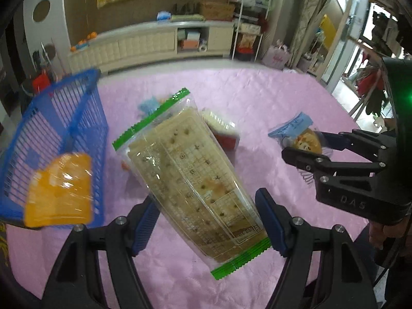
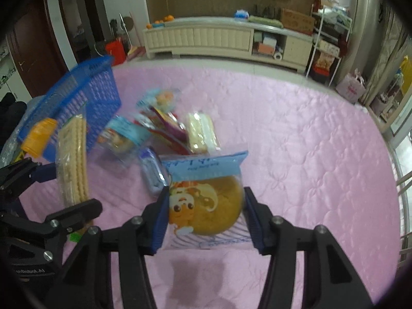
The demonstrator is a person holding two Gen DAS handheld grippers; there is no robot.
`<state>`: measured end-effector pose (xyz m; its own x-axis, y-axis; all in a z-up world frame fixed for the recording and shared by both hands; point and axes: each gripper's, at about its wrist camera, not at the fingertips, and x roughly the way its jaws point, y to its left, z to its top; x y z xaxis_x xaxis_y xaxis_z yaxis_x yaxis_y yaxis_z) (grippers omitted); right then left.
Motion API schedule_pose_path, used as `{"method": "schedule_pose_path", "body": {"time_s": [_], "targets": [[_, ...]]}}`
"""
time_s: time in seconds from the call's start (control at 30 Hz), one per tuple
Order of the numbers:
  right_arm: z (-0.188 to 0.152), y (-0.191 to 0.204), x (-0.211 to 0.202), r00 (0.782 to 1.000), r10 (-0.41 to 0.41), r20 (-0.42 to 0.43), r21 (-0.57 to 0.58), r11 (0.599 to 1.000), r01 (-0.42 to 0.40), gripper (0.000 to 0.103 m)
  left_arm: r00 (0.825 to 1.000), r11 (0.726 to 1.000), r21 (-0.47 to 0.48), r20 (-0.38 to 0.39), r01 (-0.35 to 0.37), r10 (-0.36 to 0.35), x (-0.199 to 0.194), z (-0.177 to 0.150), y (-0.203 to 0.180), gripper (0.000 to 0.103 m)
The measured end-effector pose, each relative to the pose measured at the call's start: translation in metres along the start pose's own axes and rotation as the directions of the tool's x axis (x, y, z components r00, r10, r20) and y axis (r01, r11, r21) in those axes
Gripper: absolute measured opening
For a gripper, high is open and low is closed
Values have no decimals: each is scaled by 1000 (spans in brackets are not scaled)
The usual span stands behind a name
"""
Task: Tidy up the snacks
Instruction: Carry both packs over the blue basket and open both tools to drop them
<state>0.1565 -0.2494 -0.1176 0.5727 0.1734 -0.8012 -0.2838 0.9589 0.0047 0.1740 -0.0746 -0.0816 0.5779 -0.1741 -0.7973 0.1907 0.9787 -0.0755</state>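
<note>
My left gripper is shut on a long clear cracker pack with green ends and holds it above the pink cloth. The pack also shows in the right wrist view. My right gripper is shut on a round cake in a blue-topped cartoon wrapper, lifted off the cloth; it also shows in the left wrist view. A blue plastic basket stands at the left, with an orange packet blurred in front of it. Several snacks lie in a pile beside the basket.
The table is covered by a pink quilted cloth. A red and white snack pack lies behind the crackers. A small silvery-blue pack lies just ahead of my right gripper. A low cabinet stands across the room.
</note>
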Motion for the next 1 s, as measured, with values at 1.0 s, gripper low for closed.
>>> {"method": "schedule_pose_path", "body": {"time_s": [1.0], "targets": [[43, 175, -32, 975, 204, 88, -185, 965, -185, 58, 967, 972, -128, 135, -199, 215, -116, -27, 151, 71]]}}
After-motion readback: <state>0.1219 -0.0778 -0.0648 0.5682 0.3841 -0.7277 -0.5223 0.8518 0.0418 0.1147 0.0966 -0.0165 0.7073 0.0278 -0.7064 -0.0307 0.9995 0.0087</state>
